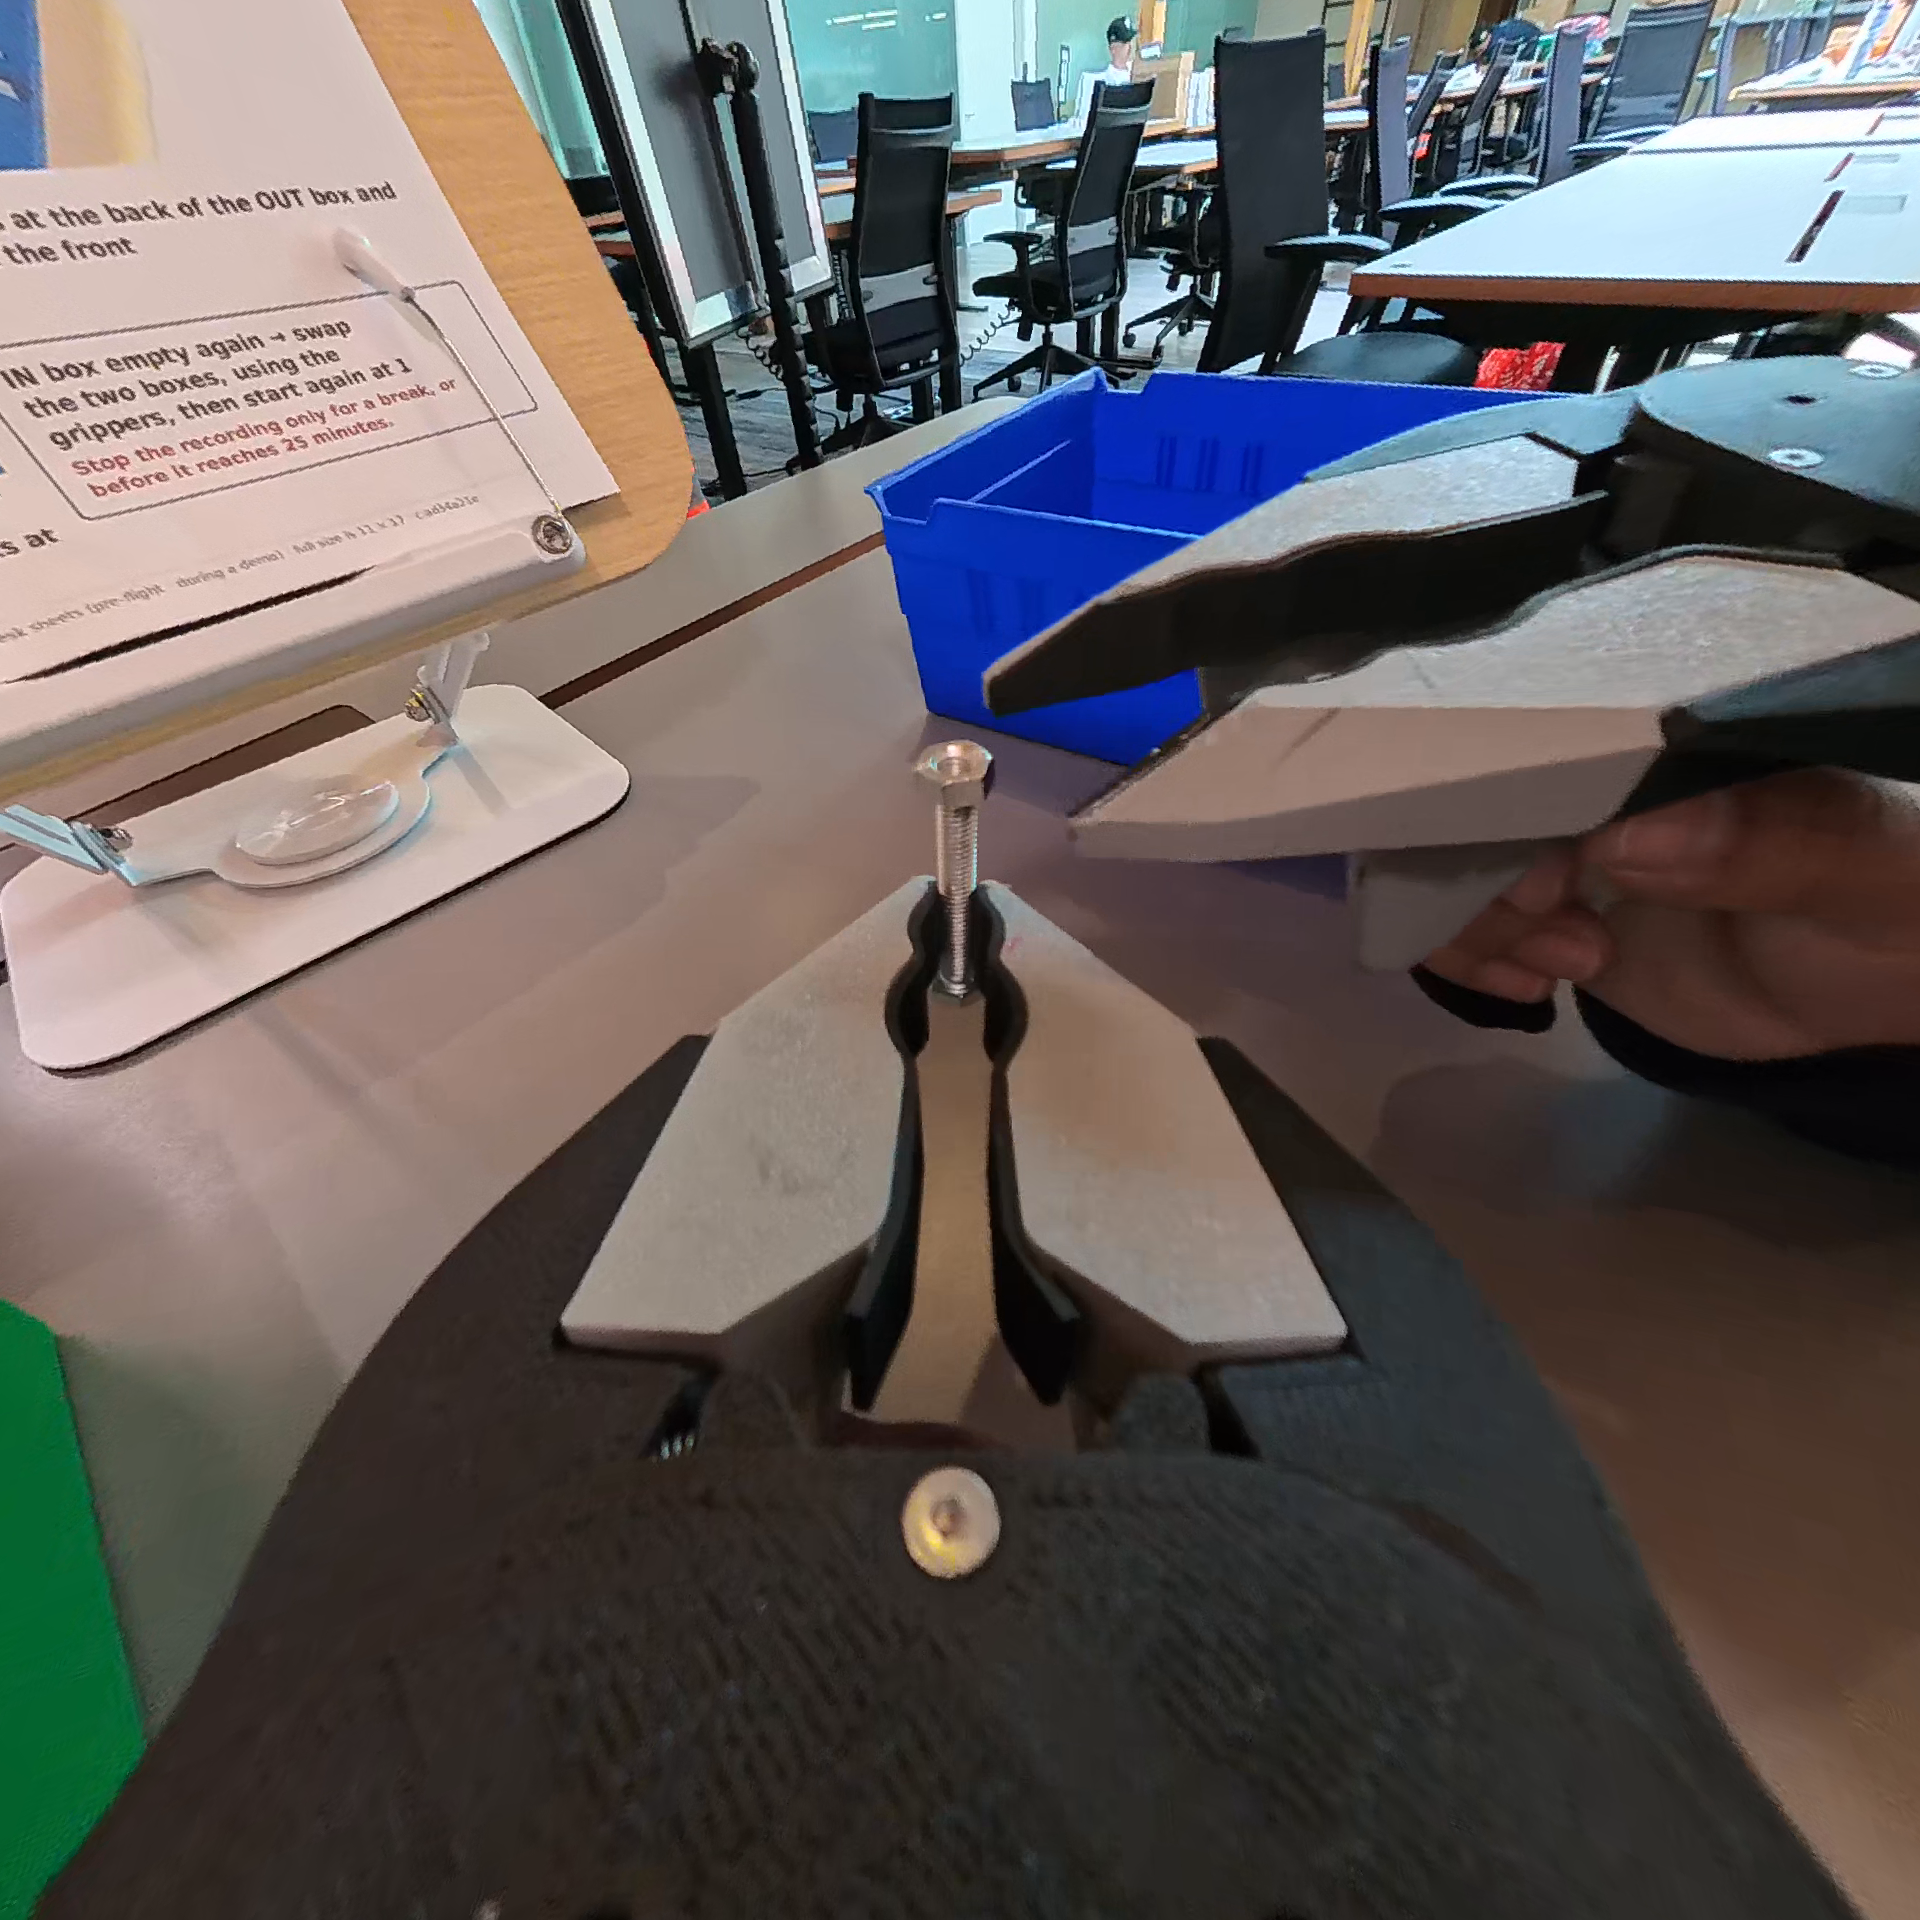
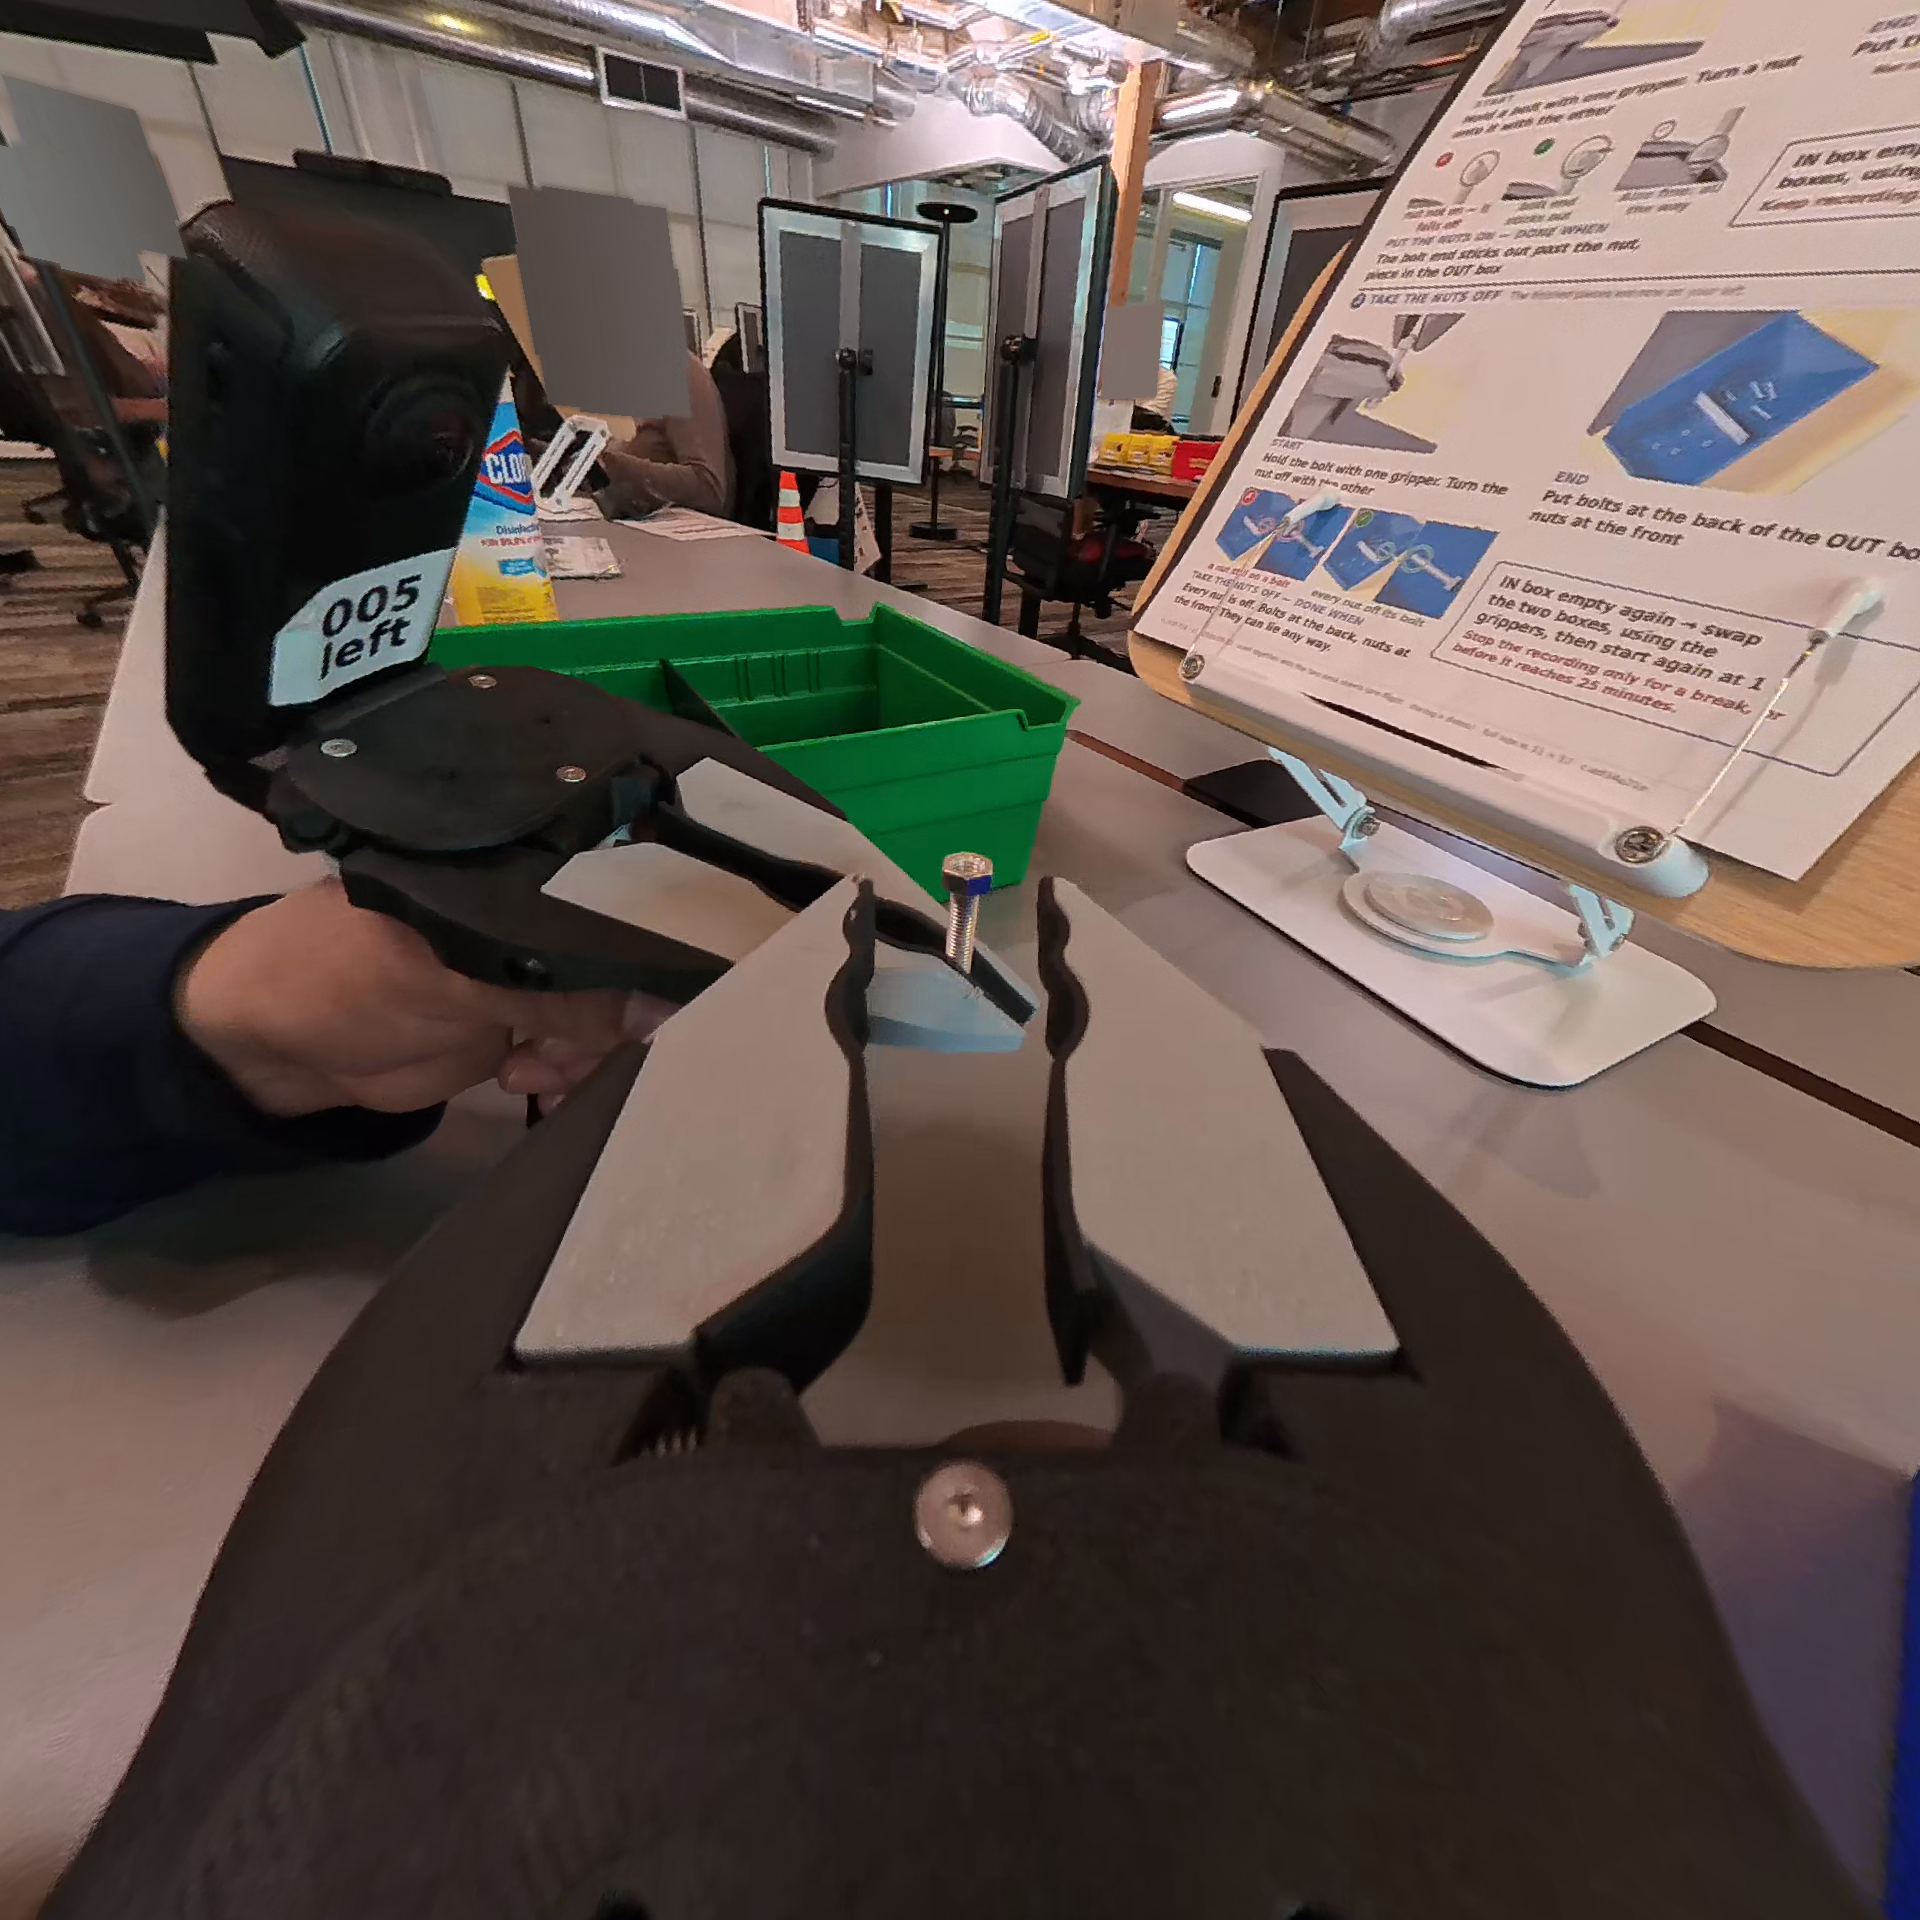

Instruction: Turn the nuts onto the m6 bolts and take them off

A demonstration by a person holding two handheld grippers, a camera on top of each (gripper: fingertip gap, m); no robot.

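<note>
My left gripper (image 1: 956,896) is shut on the lower end of a silver M6 bolt (image 1: 954,883) and holds it upright above the grey table. A hex nut (image 1: 954,767) sits at the bolt's top end. My right gripper (image 1: 1034,758) is open and empty, its fingertips level with the nut and just to its right, not touching. In the right wrist view the nut (image 2: 966,873) and bolt (image 2: 963,935) stand just beyond the gap of my open right gripper (image 2: 951,894), with the left gripper (image 2: 1013,1023) coming in from the left.
A blue bin (image 1: 1039,582) stands behind the bolt. A green divided bin (image 2: 914,769) stands behind the left gripper. An instruction sheet on a white stand (image 1: 312,883) is at the back, also in the right wrist view (image 2: 1558,520). A wipes canister (image 2: 509,520) is far left. The tips of one gripper are about 4 cm away from the tips of the other.
</note>
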